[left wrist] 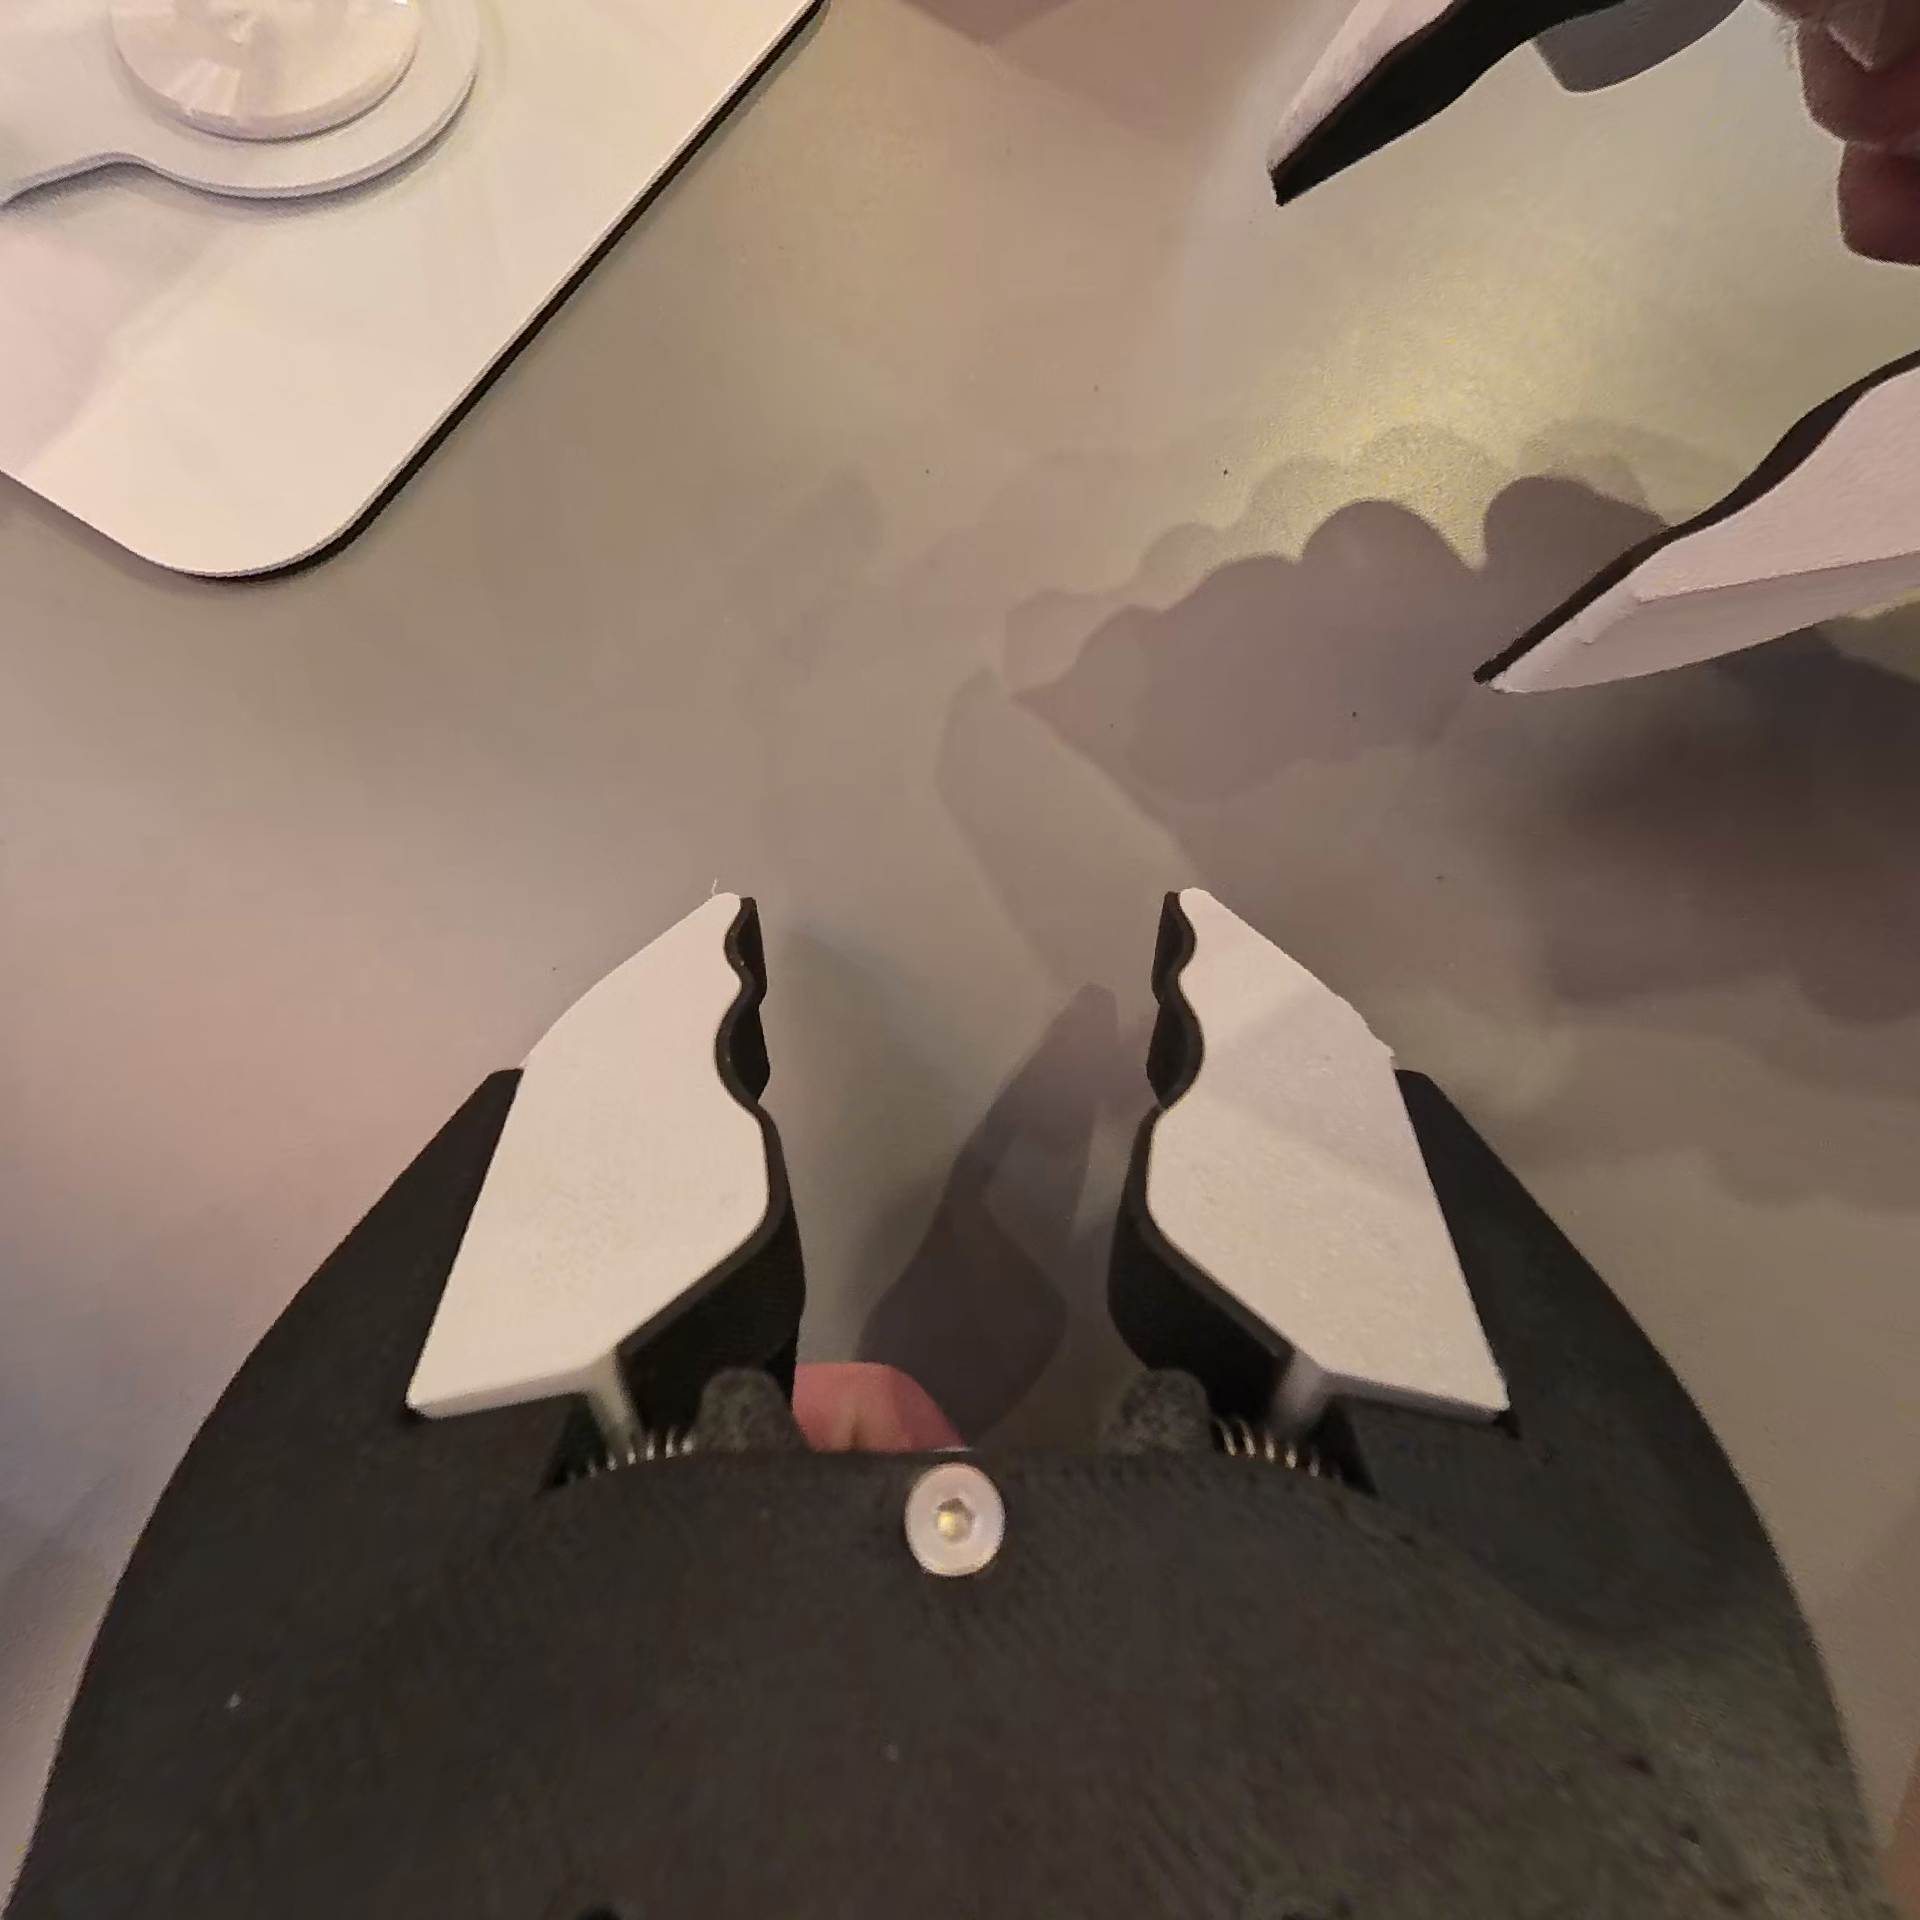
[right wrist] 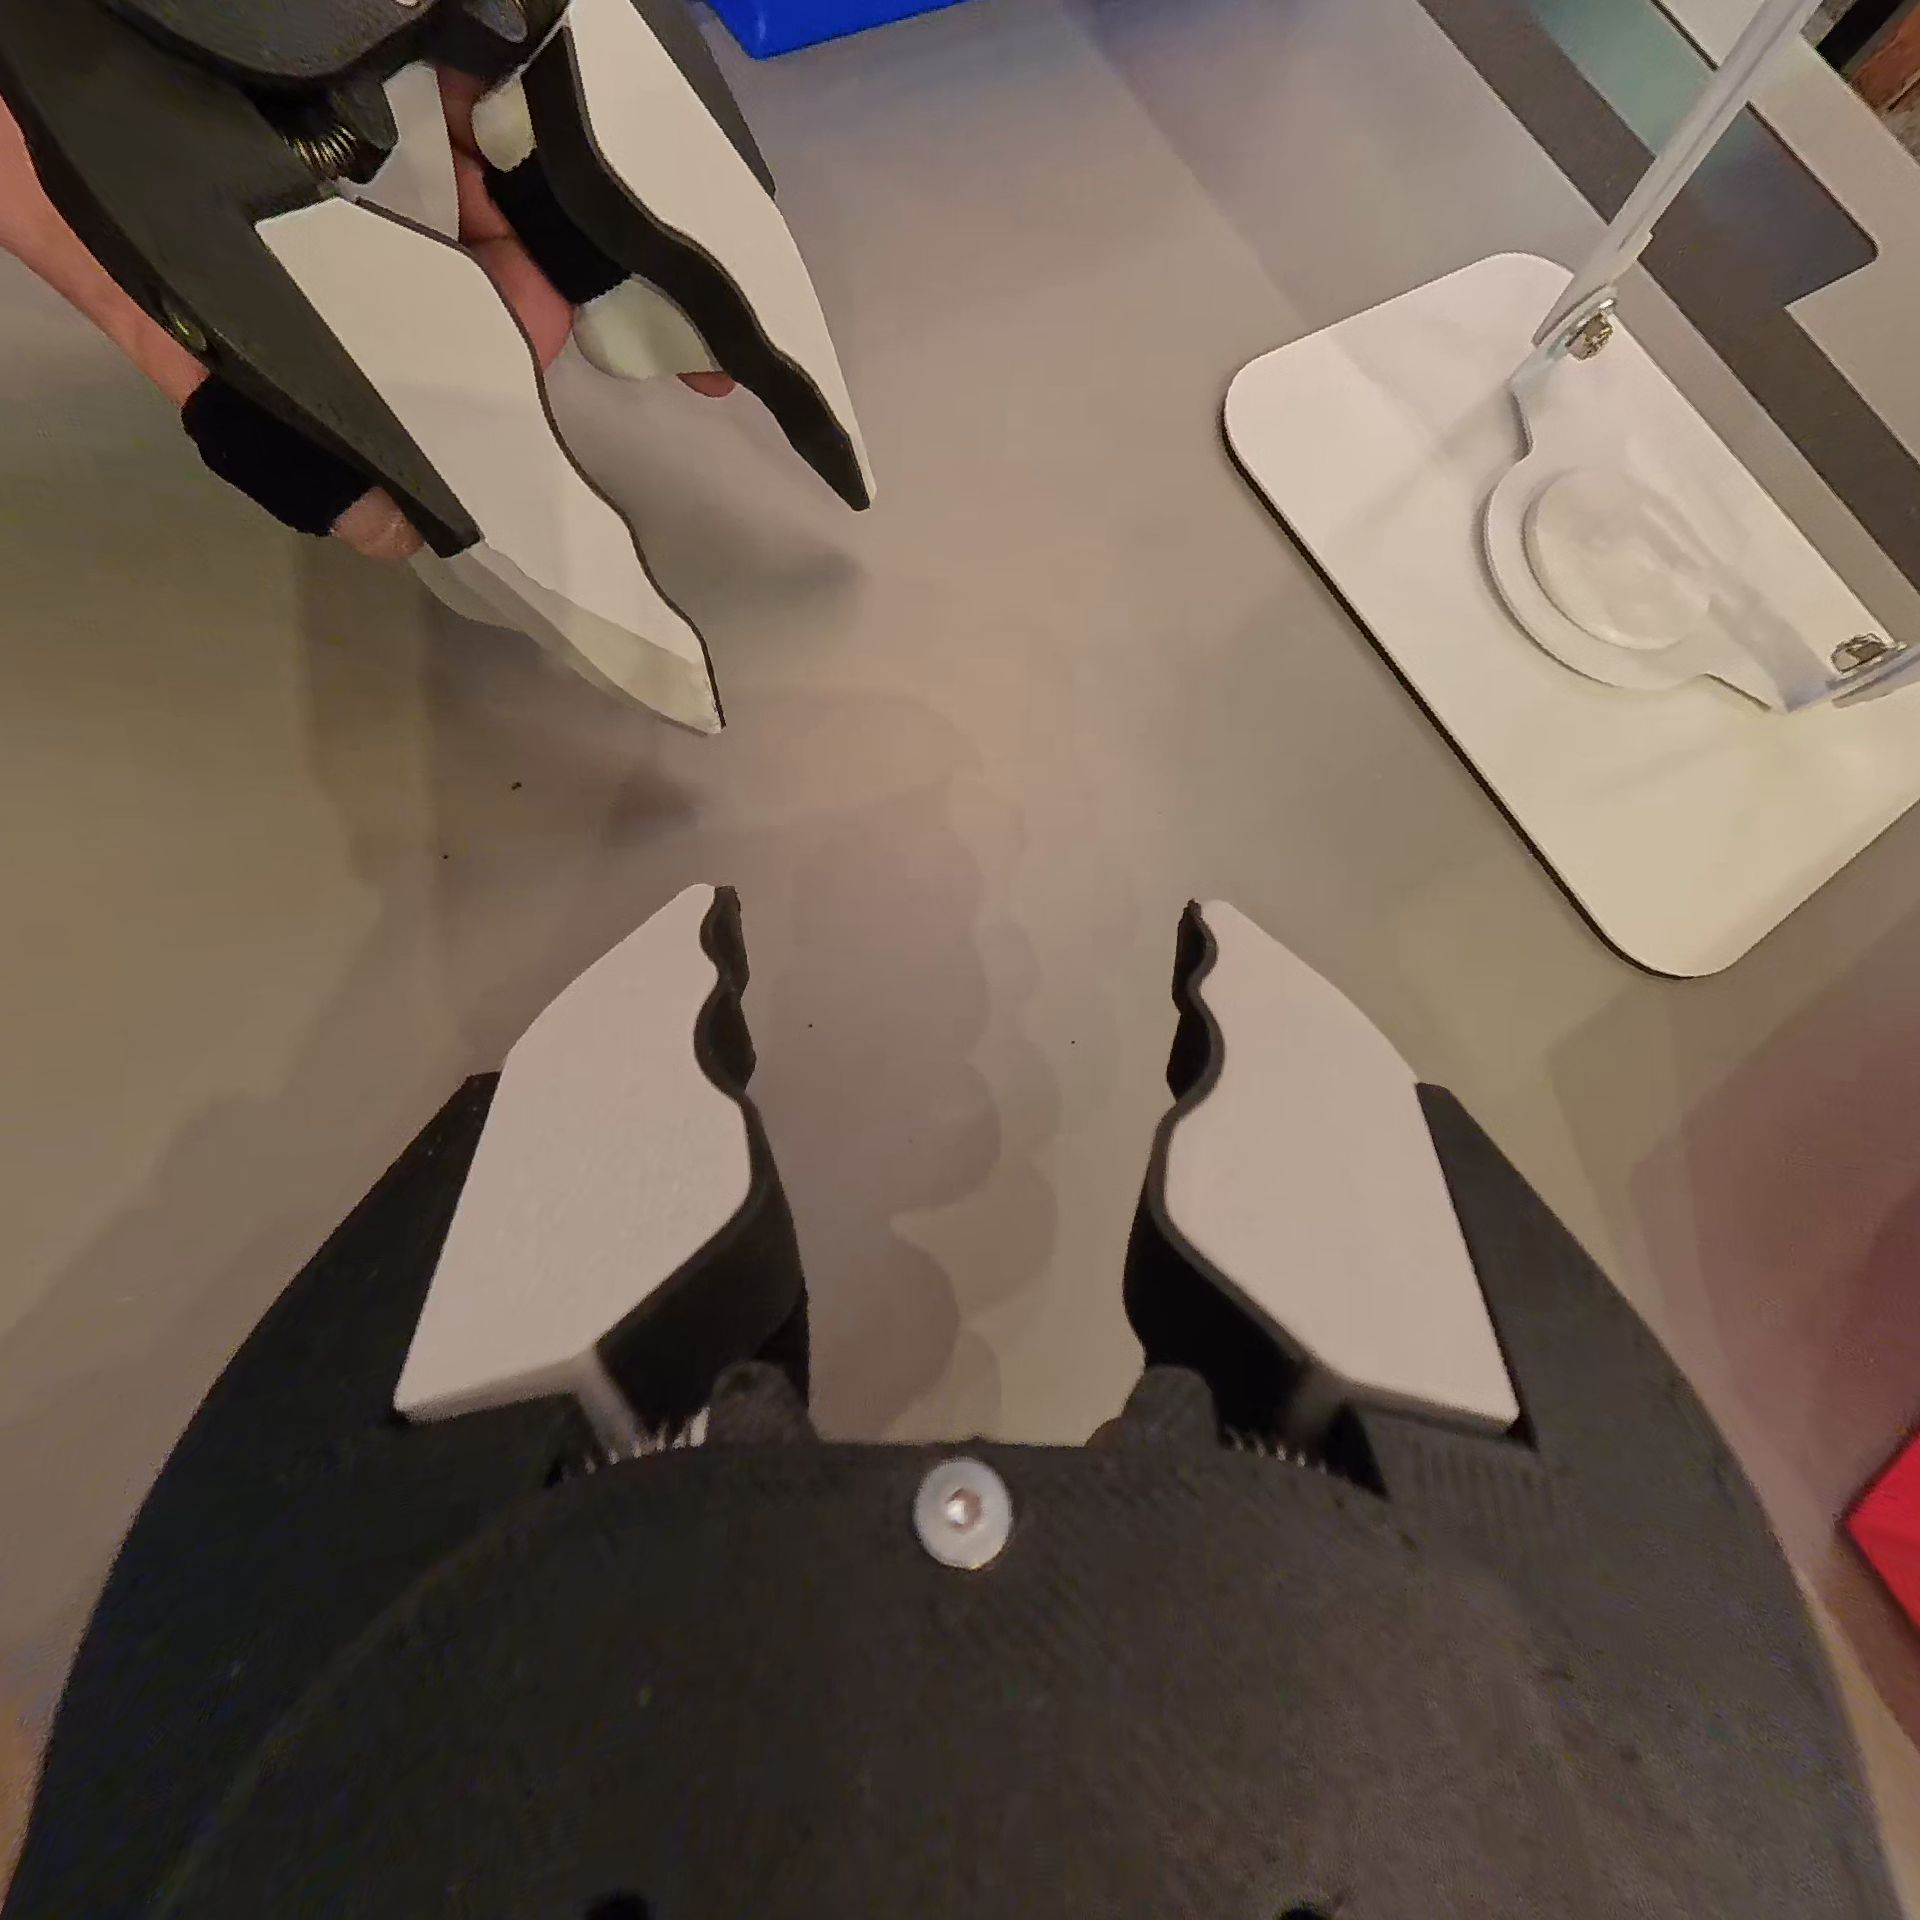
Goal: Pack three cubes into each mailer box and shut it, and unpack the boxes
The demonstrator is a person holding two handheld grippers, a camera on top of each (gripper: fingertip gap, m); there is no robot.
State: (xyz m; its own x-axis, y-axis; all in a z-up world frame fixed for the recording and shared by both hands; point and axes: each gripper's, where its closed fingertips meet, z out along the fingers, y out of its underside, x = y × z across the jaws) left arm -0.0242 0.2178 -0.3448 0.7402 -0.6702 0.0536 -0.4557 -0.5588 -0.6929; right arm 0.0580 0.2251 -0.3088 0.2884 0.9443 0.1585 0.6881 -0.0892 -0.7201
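Note:
My left gripper (left wrist: 961, 904) is open and empty above the bare grey table (left wrist: 727, 675). My right gripper (right wrist: 961, 904) is open and empty too, over the same table (right wrist: 1039, 520). The right gripper's two white fingertips (left wrist: 1538, 665) reach in from the right edge of the left wrist view. The left gripper (right wrist: 790, 613), held by a hand in a black fingerless glove, shows open at the upper left of the right wrist view. No mailer box shows in either view. A blue thing (right wrist: 810, 26) lies at the top edge and a red thing (right wrist: 1886, 1538) at the right edge of the right wrist view.
A white flat stand base (right wrist: 1455, 675) with a round clear disc and a slanted clear arm (right wrist: 1662, 177) sits on the table at the right; it also shows at the upper left of the left wrist view (left wrist: 312, 312). A dark panel (right wrist: 1714, 187) lies behind it. The blue thing (right wrist: 810, 26) is about 20 centimetres from my left fingertips and 30 centimetres from my right.

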